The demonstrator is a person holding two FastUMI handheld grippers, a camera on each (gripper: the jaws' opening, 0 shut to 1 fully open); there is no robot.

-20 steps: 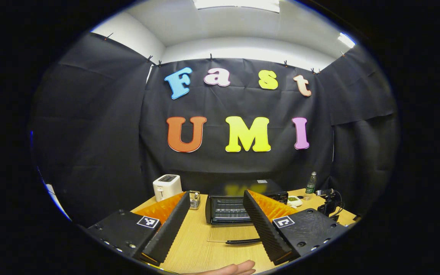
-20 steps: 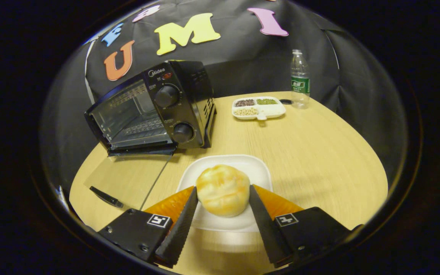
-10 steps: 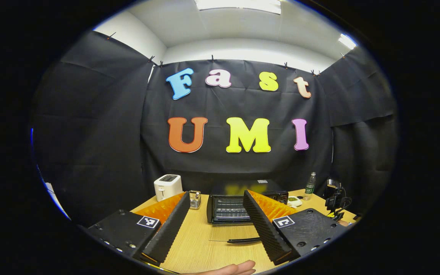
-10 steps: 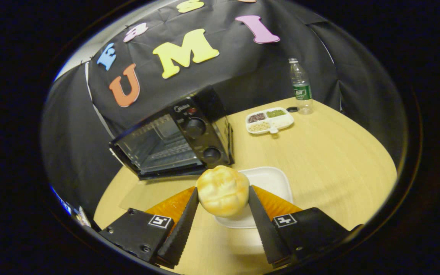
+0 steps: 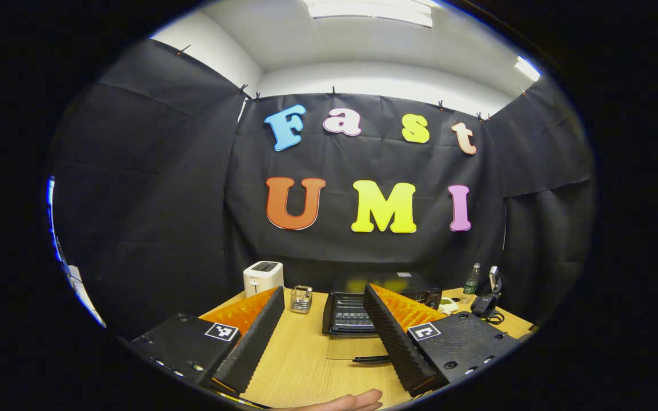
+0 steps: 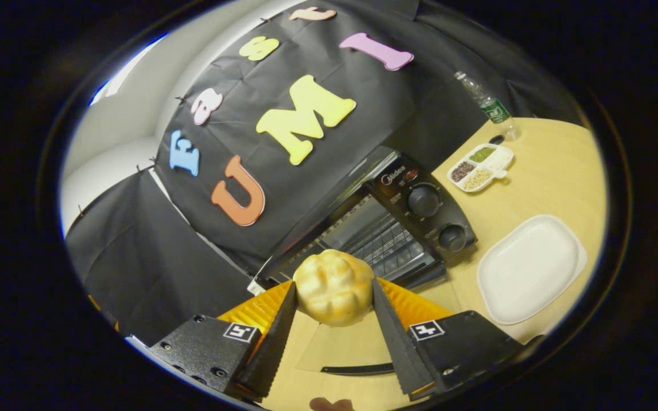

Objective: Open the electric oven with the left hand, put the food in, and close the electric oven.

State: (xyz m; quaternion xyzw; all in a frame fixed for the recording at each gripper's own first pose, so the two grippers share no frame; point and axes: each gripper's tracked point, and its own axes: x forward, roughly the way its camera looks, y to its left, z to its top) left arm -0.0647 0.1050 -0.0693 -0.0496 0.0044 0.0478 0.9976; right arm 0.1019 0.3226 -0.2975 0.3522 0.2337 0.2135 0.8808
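Right hand-held gripper (image 6: 332, 325): clamped on the bun (image 6: 333, 294), both fingers pressing its sides; the bun is lifted off the counter, in front of the oven mouth.
Left hand-held gripper (image 5: 320, 331): fingers spread wide with nothing between them, held above the near part of the counter (image 5: 300, 365).
Oven (image 6: 397, 228): door (image 6: 340, 348) dropped flat onto the counter, its handle (image 6: 357, 370) toward the near edge; the rack shows inside. In the left gripper view the oven (image 5: 357, 308) sits at 12 o'clock between the fingers.
Plate (image 6: 529, 268): bare, at 3 o'clock of the bun in the right gripper view, just beside the oven's knob side, near the counter's edge.
Tray (image 6: 480, 166): small divided dish with grains, past the plate at 1 o'clock, apart from it.
Bottle (image 6: 486, 105): beyond the tray, by the booth wall.
Toaster (image 5: 263, 278): at the far left corner, at 11 o'clock in the left gripper view; a small holder (image 5: 301, 299) stands between it and the oven.
Open room: bare counter lies between the toaster side and the door, and around the plate.
Fingertips (image 5: 352, 401): a person's, at the bottom rim.
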